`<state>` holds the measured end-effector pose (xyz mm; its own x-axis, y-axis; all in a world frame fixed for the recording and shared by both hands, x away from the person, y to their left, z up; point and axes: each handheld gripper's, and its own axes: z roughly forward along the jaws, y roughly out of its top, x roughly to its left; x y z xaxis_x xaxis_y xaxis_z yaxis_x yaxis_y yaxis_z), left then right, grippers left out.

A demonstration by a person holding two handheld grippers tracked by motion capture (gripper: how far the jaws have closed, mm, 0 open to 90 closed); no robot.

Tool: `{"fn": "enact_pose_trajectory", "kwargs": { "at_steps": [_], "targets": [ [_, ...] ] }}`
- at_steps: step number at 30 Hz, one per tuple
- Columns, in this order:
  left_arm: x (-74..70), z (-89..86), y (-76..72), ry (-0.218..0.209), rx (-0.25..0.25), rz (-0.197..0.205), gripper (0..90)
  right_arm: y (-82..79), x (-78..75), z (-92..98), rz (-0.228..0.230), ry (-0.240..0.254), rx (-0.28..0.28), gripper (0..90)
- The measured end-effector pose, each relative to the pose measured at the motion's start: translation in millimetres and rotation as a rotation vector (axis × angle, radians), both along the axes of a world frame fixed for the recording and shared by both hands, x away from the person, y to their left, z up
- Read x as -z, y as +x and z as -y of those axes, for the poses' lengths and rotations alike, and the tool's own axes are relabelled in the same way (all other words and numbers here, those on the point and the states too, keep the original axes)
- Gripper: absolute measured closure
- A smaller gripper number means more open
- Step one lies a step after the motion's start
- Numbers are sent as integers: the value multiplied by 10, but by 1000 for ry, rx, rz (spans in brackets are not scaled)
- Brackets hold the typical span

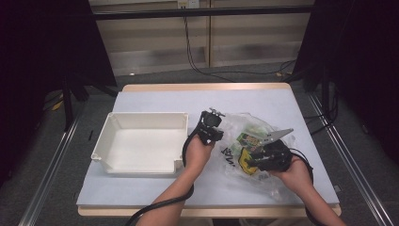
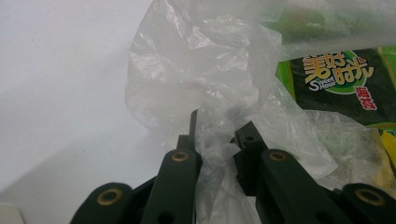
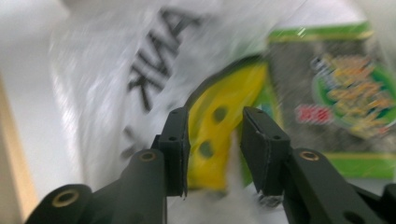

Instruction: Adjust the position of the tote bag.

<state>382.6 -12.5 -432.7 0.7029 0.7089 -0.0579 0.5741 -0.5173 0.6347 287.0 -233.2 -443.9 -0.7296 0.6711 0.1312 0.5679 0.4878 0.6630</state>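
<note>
A crumpled clear plastic bag (image 1: 263, 129) lies on the table right of centre. Inside it are a green seaweed snack packet (image 1: 248, 138) and a yellow packet (image 1: 243, 162). My left gripper (image 1: 214, 117) is at the bag's left edge. In the left gripper view its jaws (image 2: 217, 123) are shut on a bunched fold of the bag (image 2: 205, 70), with the seaweed packet (image 2: 341, 84) beyond. My right gripper (image 1: 250, 158) reaches into the bag from the right. Its jaws (image 3: 215, 121) stand open, with the yellow packet (image 3: 210, 140) in the gap, beside the seaweed packet (image 3: 345, 93).
An empty white bin (image 1: 141, 117) stands left of the bag, close to my left hand. The table (image 1: 155, 99) has a pale blue-grey top. Dark stands and cables surround it on the floor.
</note>
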Motion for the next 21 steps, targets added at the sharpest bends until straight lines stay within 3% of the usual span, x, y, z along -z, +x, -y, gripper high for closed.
{"fn": "enact_pose_trajectory", "kwargs": {
  "at_steps": [3,9,17,21],
  "targets": [
    [-1,21,-4,-7,2,-1,820,82,4,-58,16,-6,29,573],
    [18,19,-4,-20,0,-5,826,219,97,-204,-11,12,66,617],
    [18,-2,-18,-29,1,-8,826,227,145,-379,-32,21,-9,851],
    [27,17,-20,-30,-1,-14,828,167,194,-478,-39,-17,-67,895]
  ]
}}
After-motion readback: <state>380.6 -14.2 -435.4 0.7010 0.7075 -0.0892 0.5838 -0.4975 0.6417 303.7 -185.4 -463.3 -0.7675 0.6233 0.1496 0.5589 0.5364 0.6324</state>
